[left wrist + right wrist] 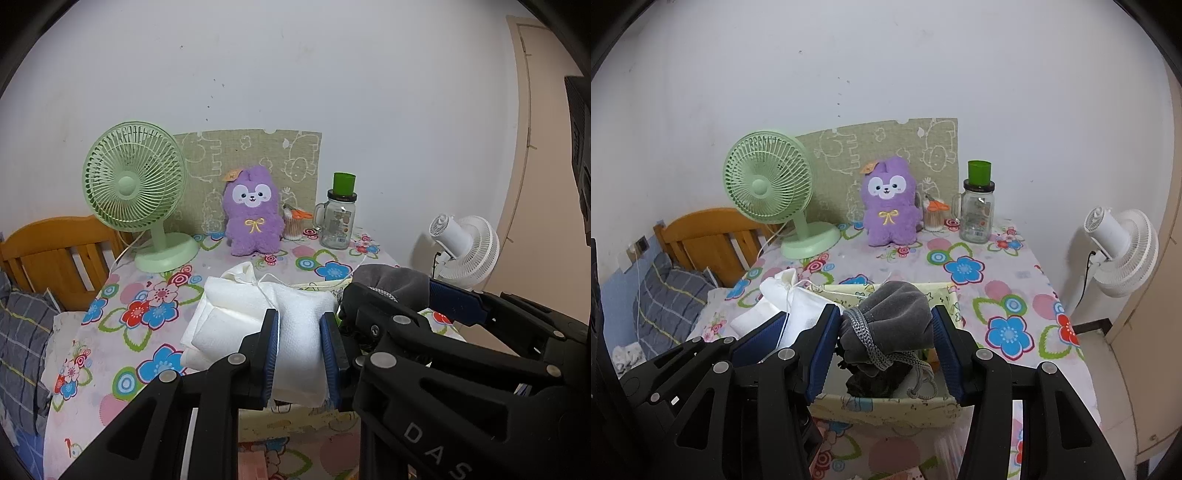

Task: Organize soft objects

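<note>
My left gripper (300, 356) is shut on a white drawstring pouch (295, 332) and holds it above the table, beside folded white cloth (225, 317). My right gripper (884, 352) is shut on a grey velvet drawstring pouch (886, 317), held over a pale yellow patterned fabric box (886, 408). A dark item (871, 384) lies inside the box. The white pouch (801, 314) and the left gripper's fingers (757, 339) show at the left of the right wrist view. The grey pouch (391, 282) and right gripper show at the right of the left wrist view.
On the flowered tablecloth (1008, 332) at the back stand a green desk fan (775, 192), a purple plush toy (890, 203), a cotton-swab cup (932, 218) and a glass jar with a green lid (977, 210). A white fan (1119, 247) stands right; a wooden bed frame (709, 240) lies left.
</note>
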Demonstrator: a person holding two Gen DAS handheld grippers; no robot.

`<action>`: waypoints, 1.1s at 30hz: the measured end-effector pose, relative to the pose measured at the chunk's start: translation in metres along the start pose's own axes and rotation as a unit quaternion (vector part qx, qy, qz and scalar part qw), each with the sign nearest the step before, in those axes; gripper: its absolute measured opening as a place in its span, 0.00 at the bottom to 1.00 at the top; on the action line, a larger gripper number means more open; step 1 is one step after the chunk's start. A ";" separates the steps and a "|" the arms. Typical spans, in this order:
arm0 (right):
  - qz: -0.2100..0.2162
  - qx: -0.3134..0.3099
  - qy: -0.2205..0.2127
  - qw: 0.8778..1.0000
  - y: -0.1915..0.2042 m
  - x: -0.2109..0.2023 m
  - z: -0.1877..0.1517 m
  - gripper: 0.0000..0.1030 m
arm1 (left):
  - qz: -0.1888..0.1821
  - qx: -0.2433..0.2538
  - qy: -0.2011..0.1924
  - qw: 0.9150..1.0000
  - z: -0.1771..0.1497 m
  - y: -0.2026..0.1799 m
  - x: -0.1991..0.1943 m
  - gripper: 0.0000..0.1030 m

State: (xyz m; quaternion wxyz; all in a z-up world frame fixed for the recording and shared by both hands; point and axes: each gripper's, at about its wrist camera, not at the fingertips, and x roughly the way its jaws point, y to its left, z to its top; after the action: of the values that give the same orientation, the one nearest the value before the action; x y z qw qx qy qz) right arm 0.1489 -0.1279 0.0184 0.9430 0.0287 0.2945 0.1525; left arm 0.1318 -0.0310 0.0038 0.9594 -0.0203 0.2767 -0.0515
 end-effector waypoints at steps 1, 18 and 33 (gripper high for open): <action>0.000 0.001 0.001 1.000 -0.001 0.002 0.001 0.53 | 0.000 0.000 0.000 1.000 0.000 0.000 0.002 0.21; 0.003 0.015 0.034 0.999 -0.015 0.053 0.007 0.53 | -0.005 -0.012 0.032 0.999 0.005 0.011 0.053 0.23; -0.001 0.010 0.063 0.998 -0.017 0.096 0.009 0.53 | 0.006 0.001 0.080 0.997 -0.007 0.021 0.095 0.61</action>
State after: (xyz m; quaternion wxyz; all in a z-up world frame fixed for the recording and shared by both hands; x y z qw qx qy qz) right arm 0.2334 -0.1143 -0.0290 0.9226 0.0278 0.3544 0.1500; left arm 0.2101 -0.0203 -0.0534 0.9344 -0.0130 0.3527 -0.0474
